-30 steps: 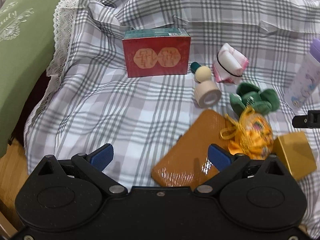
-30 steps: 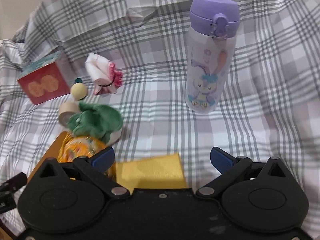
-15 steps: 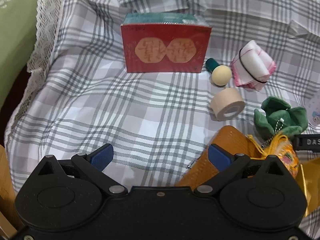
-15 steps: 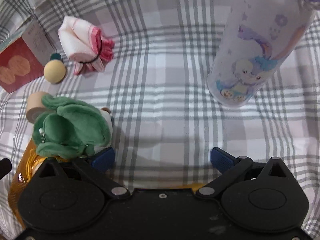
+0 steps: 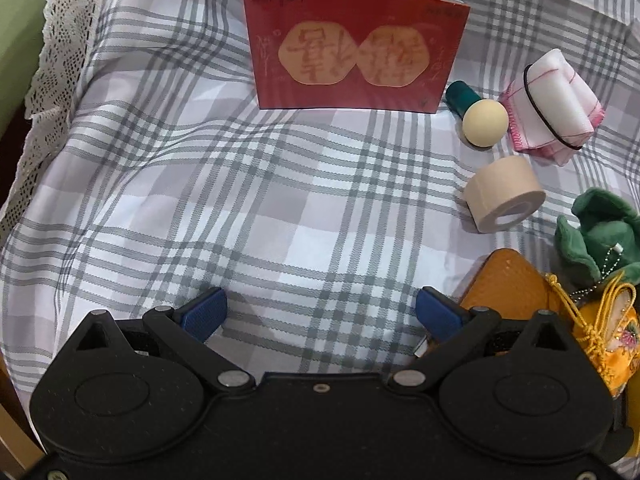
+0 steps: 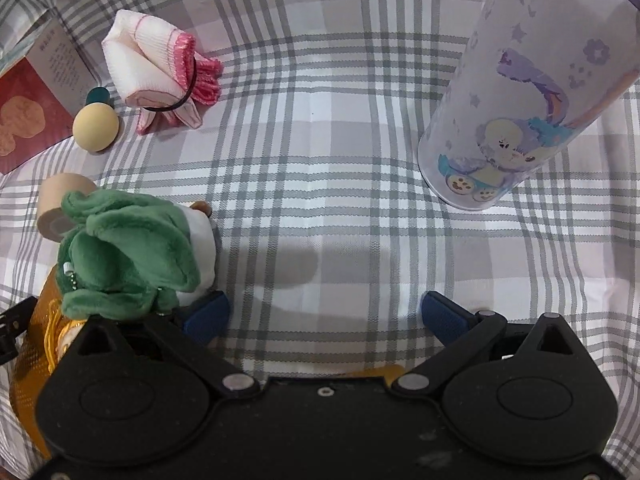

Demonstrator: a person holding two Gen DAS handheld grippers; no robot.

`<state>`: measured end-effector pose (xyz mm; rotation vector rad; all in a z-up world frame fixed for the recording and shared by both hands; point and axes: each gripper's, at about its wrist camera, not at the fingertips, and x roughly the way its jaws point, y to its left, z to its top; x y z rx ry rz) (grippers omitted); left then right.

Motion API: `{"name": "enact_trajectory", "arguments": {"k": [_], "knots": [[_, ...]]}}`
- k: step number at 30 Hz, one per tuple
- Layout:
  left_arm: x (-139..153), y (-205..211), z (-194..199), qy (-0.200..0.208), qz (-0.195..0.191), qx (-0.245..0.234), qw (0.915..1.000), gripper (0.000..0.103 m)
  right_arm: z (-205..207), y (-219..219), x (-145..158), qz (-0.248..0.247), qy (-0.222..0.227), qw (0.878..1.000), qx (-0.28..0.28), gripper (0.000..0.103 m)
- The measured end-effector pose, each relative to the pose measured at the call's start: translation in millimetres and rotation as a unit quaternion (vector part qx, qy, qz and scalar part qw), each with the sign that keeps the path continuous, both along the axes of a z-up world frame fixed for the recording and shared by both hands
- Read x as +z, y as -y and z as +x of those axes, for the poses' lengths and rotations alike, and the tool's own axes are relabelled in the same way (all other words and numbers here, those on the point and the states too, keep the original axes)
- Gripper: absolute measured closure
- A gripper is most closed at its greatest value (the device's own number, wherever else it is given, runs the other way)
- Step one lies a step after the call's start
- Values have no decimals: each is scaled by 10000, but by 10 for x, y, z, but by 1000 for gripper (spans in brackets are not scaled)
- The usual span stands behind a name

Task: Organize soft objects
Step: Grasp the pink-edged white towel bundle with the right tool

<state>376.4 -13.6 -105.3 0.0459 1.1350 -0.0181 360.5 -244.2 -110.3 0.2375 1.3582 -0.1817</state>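
A green plush toy [image 6: 128,252] lies on the plaid cloth just left of my open right gripper [image 6: 326,314], touching its left fingertip [image 6: 206,314]. The same plush toy [image 5: 600,232] sits at the right edge of the left wrist view. A yellow drawstring pouch [image 5: 608,332] lies below it on an orange case [image 5: 508,284]. A folded white and pink cloth [image 6: 160,80] bound by a black band rests farther back; the cloth [image 5: 554,116] is also at the upper right for the left wrist. My left gripper [image 5: 320,312] hangs open over bare plaid cloth.
A red box [image 5: 352,52] stands upright at the back. Beside it lie a cream ball on a green stem [image 5: 484,122] and a beige tape roll [image 5: 504,194]. A purple cartoon bottle [image 6: 520,112] stands at the right. A lace edge [image 5: 52,60] and a green cushion border the left.
Both grippers have moved forward and lower toward the cloth. The red box and the bottle loom larger. The green plush now touches the right gripper's left fingertip.
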Motion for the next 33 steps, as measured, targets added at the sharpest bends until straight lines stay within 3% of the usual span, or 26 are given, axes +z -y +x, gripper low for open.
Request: {"name": "enact_trajectory", "arguments": {"k": [10, 13, 20, 25, 33], "knots": [[-78, 87, 82, 13, 112, -207, 9997, 2, 213, 7, -48, 137, -406, 9990, 131, 0], [-97, 98, 110, -10, 99, -229, 9997, 2, 252, -22, 44, 178, -398, 9990, 94, 9], [-118, 85, 101, 37, 57, -253, 9997, 2, 318, -315, 510, 81, 223, 9994, 238, 11], [-133, 46, 36, 83, 22, -255, 9996, 2, 560, -403, 791, 383, 703, 9967, 139, 11], [-143, 41, 2, 101, 19, -245, 9996, 2, 1056, -457, 752, 413, 844, 9954, -191, 11]]}}
